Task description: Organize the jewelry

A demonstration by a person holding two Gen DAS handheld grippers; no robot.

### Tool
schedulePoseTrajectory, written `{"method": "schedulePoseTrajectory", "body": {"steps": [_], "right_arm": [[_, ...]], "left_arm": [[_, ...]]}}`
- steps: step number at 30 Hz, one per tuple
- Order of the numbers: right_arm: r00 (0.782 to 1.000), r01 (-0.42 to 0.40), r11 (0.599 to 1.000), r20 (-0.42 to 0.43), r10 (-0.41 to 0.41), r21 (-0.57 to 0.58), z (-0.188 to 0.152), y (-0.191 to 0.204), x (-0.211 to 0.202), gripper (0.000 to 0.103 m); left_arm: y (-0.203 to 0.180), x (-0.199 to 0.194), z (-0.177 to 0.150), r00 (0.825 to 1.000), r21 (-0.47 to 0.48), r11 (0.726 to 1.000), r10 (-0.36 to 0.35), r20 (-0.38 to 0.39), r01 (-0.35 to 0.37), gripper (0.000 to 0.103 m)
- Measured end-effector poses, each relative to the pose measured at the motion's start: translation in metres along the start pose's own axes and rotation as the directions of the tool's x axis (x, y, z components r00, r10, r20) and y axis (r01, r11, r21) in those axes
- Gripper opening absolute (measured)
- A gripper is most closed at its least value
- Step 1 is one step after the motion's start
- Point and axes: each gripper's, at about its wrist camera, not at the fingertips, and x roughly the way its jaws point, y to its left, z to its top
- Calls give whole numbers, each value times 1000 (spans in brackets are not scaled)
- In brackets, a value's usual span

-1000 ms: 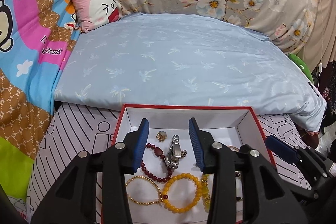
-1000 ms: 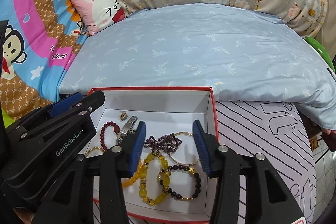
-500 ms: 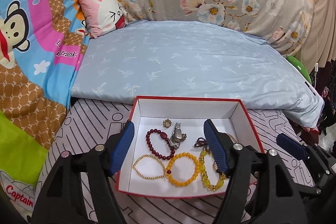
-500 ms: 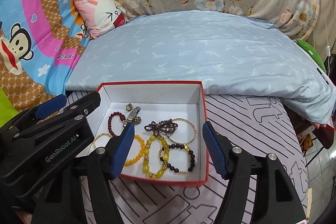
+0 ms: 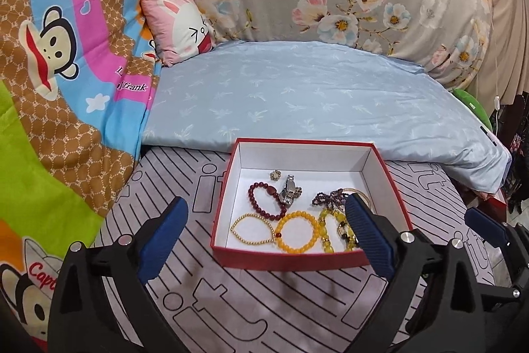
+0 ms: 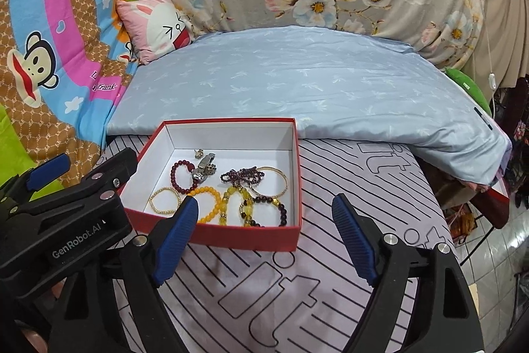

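My left gripper (image 5: 266, 235) and right gripper (image 6: 264, 232) are both spread wide, holding nothing, just before the red box (image 6: 231, 235) full of bracelets (image 6: 206, 207)

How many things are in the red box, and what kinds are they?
Bead bracelets: 6 (dark red, small gold, orange, yellow, dark brown, purple)
Gold bangle: 1
Watch: 1
Small flower-shaped piece: 1
Total: 9
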Motion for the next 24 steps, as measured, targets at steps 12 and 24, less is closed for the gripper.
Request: {"method": "schedulePoseTrajectory", "body": {"steps": [12,24], "right_arm": [[1000,2,999,-2,-2,35,-24,-10,-30,82],[1000,3,1000,20,-3,14,-36,-3,-60,82]], "left_arm": [[14,-29,-25,1000,-27,999,27,-3,-27,94],[18,-54,-41,999,-27,999,35,-14,-35,94]]}}
